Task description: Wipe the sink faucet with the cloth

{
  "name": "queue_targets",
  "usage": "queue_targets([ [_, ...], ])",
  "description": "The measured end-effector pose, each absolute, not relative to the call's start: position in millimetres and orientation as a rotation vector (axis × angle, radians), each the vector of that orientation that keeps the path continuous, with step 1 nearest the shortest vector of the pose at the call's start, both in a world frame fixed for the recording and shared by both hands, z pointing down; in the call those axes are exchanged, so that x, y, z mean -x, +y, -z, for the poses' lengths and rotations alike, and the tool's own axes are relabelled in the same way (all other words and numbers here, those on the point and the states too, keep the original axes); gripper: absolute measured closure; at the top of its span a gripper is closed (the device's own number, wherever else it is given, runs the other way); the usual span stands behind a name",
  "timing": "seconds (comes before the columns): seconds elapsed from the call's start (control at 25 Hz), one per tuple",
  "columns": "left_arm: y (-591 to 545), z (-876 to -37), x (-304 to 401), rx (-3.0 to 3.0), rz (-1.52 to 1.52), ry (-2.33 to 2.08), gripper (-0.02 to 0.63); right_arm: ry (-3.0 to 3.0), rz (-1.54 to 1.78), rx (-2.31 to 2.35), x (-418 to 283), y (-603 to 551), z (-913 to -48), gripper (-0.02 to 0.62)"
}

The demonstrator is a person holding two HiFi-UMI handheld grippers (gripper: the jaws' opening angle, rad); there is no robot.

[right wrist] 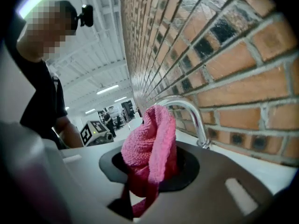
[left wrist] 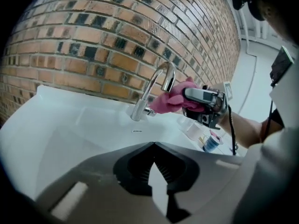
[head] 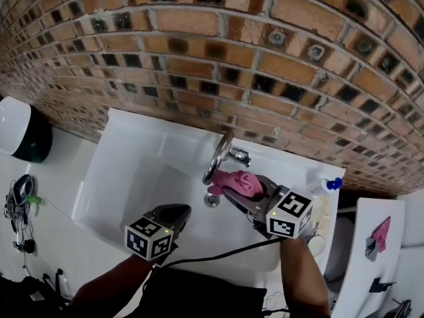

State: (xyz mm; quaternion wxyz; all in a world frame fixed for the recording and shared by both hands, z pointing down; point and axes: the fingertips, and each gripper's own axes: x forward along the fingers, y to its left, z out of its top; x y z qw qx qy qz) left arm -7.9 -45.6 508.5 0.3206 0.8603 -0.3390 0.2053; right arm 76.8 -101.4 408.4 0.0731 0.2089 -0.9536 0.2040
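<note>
Head view, setting: a white rectangular sink [head: 126, 177] stands against a red-brown brick wall [head: 199, 45].
Head view, faucet: the curved chrome faucet [head: 218, 154] rises from the back rim, and its spout arches over the basin near the round metal drain [head: 212, 199].
Head view, cloth: the pink terry cloth [head: 235, 179] is bunched just right of the spout, over the basin.
Head view, right gripper: the right gripper [head: 238, 192] reaches in from the lower right with the cloth at its tips.
Head view, left gripper: the left gripper [head: 179, 211] hovers at the sink's front edge, apart from the faucet.
Head view, surroundings: a white bottle with a blue cap [head: 329, 185] stands at the sink's right corner.
Left gripper view, left gripper: the jaw tips of the left gripper [left wrist: 154, 146] meet, with nothing between them.
Left gripper view, cloth: the cloth [left wrist: 170, 101] appears pressed against the downturned end of the faucet [left wrist: 156, 85], carried by the right gripper [left wrist: 201, 97].
Right gripper view, right gripper: the right gripper [right wrist: 152, 161] is clamped on the cloth [right wrist: 149, 141], which bulges up out of the jaws.
Right gripper view, faucet: the faucet [right wrist: 189, 111] curves just behind the cloth, beside the brick wall [right wrist: 233, 55].
Right gripper view, background: a person in a black top [right wrist: 42, 97] stands behind.
</note>
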Motion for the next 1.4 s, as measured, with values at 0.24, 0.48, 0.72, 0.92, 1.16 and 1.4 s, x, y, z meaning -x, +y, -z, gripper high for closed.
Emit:
queue_targets([
  [0.24,-87.0,-495.1,-7.0,-2.289,-0.491,-0.941,0.6,-2.807,-0.487,-0.909,-132.4,-160.4,-373.3,0.479],
  [0.48,-92.0,-502.6,-25.4,-2.279,-0.483,-0.909,0.6,-2.68,-0.713,-1.006,-143.6,-222.7,-419.1,0.479],
  [0.72,-80.8,-514.0,-20.8,-2.242,-0.504,-0.897,0.6,-2.635,-0.909,-0.967,-126.0,-250.2,-451.7,0.48],
  [0.92,-76.4,-515.9,-10.1,-2.23,-0.501,-0.899,0.6,-2.661,-1.051,-0.928,-113.8,-257.5,-447.5,0.48],
  [1.16,-75.6,-512.3,-2.1,-2.234,-0.485,-0.889,0.6,-2.662,-1.307,-0.903,-113.1,-259.8,-437.0,0.482],
  [1.4,-68.6,-508.3,0.3,-2.24,-0.445,-0.838,0.6,-2.712,-1.463,-0.858,-100.5,-254.1,-407.3,0.483],
])
